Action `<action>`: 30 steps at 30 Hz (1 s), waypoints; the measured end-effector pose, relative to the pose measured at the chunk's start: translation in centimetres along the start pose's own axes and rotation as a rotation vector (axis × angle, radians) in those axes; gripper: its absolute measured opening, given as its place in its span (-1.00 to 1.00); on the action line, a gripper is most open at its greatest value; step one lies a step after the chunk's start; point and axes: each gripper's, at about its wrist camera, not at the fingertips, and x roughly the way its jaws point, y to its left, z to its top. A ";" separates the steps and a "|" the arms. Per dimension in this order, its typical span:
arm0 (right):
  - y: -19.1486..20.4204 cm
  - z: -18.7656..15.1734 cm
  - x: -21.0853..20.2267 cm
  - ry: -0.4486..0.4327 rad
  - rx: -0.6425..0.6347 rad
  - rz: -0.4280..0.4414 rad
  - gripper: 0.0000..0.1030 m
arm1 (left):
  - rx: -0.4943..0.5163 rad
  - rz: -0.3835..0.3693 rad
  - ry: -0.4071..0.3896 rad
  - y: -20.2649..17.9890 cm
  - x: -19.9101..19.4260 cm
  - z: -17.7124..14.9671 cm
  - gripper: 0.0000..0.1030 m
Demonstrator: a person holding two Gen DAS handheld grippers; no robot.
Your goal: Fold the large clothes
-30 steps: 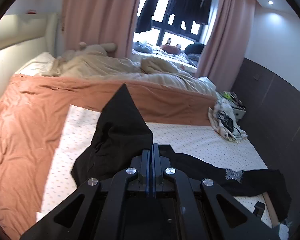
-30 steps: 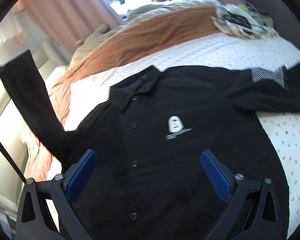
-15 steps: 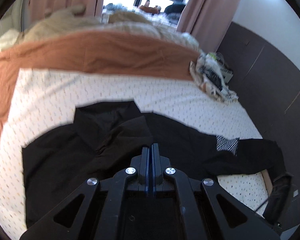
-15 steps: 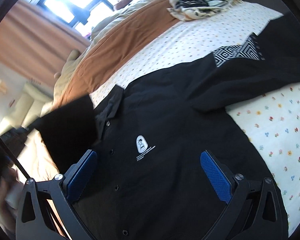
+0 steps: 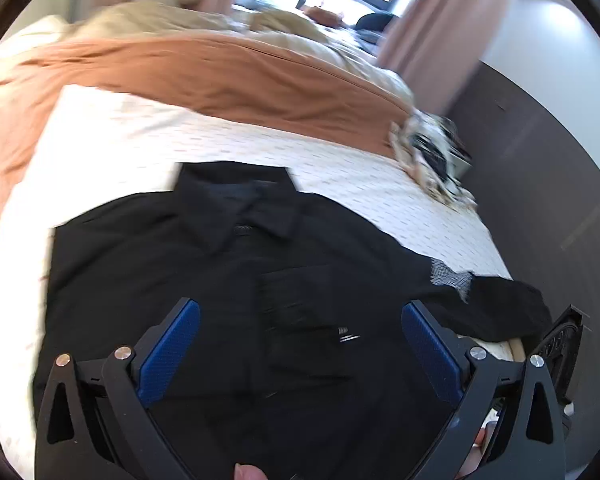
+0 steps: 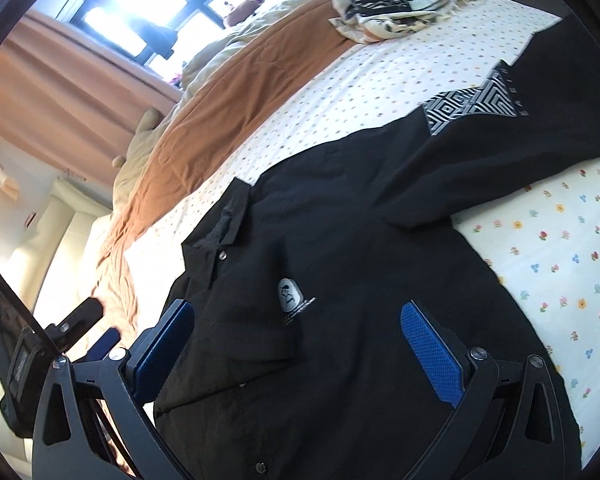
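Note:
A black button-up shirt [image 5: 236,264] lies flat, front up, on a floral bed sheet [image 5: 140,140]. Its left sleeve is folded in across the chest [image 5: 300,300]. Its right sleeve, with a patterned patch [image 5: 450,280], stretches out to the right. My left gripper [image 5: 300,344] is open and empty above the shirt's body. In the right wrist view the shirt [image 6: 340,240] shows a small white chest logo [image 6: 290,294] and the patterned patch [image 6: 472,108]. My right gripper [image 6: 298,344] is open and empty over the shirt's front.
An orange-brown blanket [image 5: 204,76] and a beige duvet [image 5: 172,20] lie across the bed beyond the shirt. A patterned bundle of cloth [image 5: 428,152] sits at the bed's right edge near a dark wall. Pink curtains [image 6: 60,100] frame a bright window.
My left gripper has let go of the sleeve and opened. The sleeve, held up a second ago, now lies folded across the shirt's chest. The right gripper stayed open.

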 end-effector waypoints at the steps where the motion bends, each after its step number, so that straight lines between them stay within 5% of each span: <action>1: 0.3 -0.1 0.2 0.004 -0.015 0.005 1.00 | -0.012 0.029 -0.015 0.5 -0.9 -0.2 1.00; 6: 2.0 -0.6 0.9 0.006 -0.096 0.041 1.00 | -0.050 0.166 -0.123 2.8 -5.8 -2.5 1.00; 14: 5.6 -2.5 3.4 0.024 -0.289 0.009 1.00 | -0.148 0.146 -0.191 7.8 -7.6 -6.5 1.00; 22: 9.9 -5.5 9.6 0.051 -0.496 -0.167 1.00 | -0.223 0.142 -0.150 13.1 -5.9 -9.5 0.68; 30: 12.1 -8.6 15.2 0.113 -0.629 -0.319 1.00 | -0.279 0.125 -0.154 15.6 -5.8 -10.2 0.68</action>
